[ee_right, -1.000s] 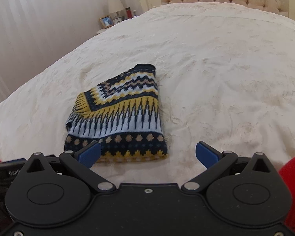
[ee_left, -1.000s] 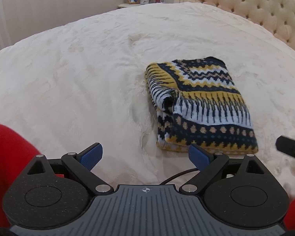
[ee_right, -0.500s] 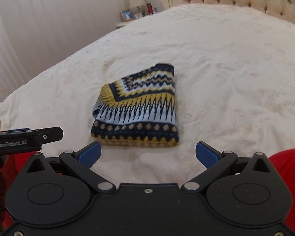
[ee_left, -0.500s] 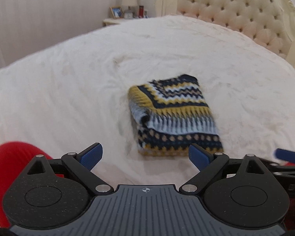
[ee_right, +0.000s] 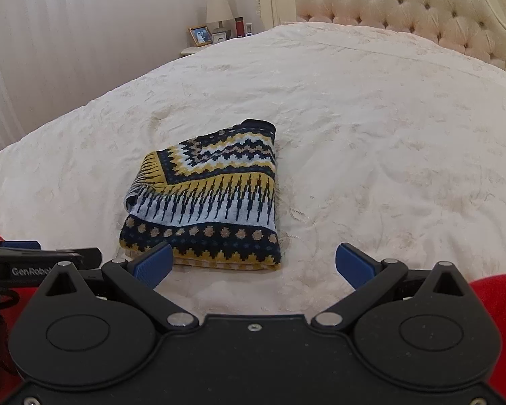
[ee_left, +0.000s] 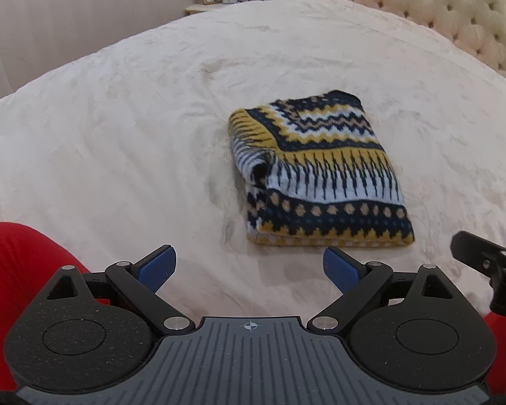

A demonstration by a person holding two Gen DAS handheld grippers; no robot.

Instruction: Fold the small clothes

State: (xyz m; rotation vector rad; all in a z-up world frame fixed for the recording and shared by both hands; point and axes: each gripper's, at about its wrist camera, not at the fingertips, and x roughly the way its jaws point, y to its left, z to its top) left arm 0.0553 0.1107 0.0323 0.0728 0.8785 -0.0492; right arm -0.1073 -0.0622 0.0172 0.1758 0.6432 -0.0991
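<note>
1. We look over a wide cream bed (ee_left: 118,128) with a tufted headboard (ee_right: 421,3) at its far end and a nightstand (ee_right: 199,50) with a lamp and a photo frame in the far corner.
2. The sweater (ee_left: 317,168) lies near the middle of the bed, just ahead of both tools, folded into a compact rectangle. By our reading the folding step is finished, or nearly so.
3. We hold the left gripper (ee_left: 249,268) low over the bedding, short of the sweater's near hem, its blue fingers spread wide with nothing between them.
4. The right gripper (ee_right: 253,265) is likewise fully spread and empty; its left finger overlaps the sweater's near corner in view, though we cannot tell whether it touches.
5. Red sleeves (ee_left: 13,270) show at the frame edges.
6. If anything remains, we judge it is tidying. The left side of the sweater (ee_right: 135,195) bulges where a rolled layer pokes out, so the next move would call for a light pinch there and a tuck inward.
7. The knit is thick, banded in navy, mustard and pale blue zigzags, with loose threads at its right edge.
</note>
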